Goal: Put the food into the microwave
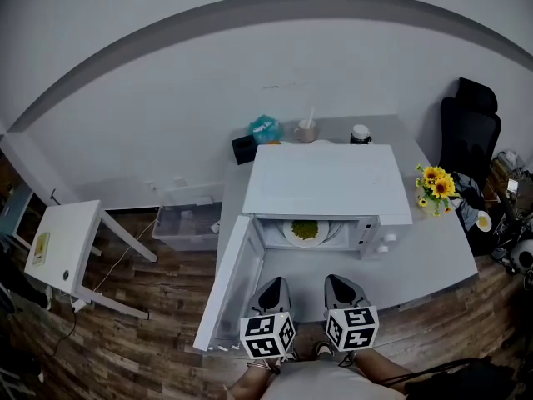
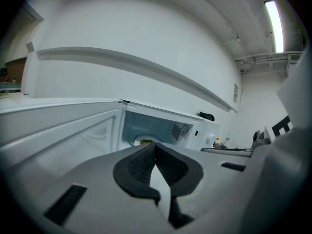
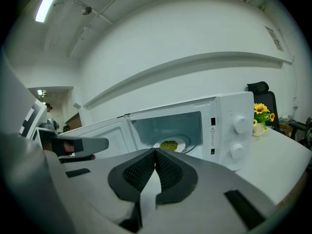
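The plate of green food [image 1: 305,231] sits inside the microwave [image 1: 325,182], the left hand-held gripper [image 2: 155,146] and right hand-held gripper [image 3: 155,153] are both clenched empty, and the likely next move is pushing the open door [image 1: 229,286] shut.

The left gripper [image 2: 156,147], its jaws pressed together and empty, faces the open microwave [image 2: 156,128].

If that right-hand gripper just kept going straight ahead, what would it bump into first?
Probably the plate of green food inside the open microwave; the right gripper points into its cavity, nothing between, though depth is unclear.
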A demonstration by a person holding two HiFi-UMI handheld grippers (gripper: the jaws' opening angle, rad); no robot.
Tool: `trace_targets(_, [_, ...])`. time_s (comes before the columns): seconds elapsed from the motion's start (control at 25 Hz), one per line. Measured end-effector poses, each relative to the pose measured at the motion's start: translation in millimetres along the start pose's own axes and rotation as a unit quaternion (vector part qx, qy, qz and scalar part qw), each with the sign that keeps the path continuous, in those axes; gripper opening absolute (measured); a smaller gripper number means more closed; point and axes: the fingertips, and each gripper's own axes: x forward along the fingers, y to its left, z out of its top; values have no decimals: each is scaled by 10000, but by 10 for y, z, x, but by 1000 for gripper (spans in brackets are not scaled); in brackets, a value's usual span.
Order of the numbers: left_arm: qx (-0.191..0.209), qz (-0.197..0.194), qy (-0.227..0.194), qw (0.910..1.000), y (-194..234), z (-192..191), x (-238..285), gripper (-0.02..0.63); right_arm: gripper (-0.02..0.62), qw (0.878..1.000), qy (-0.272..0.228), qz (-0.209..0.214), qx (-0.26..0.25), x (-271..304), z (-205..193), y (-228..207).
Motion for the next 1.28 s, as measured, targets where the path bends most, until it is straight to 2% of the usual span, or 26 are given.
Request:
trace_targets(0.52, [-4,-84,110,9999,-14,-62,38,3,17,9997,153,-91,-178,2,-92,10])
trace_targets(1.28, [-62,-165,163,9997,-24,-89,98,3,15,9996,129,-218,-96,-6,-97,-59])
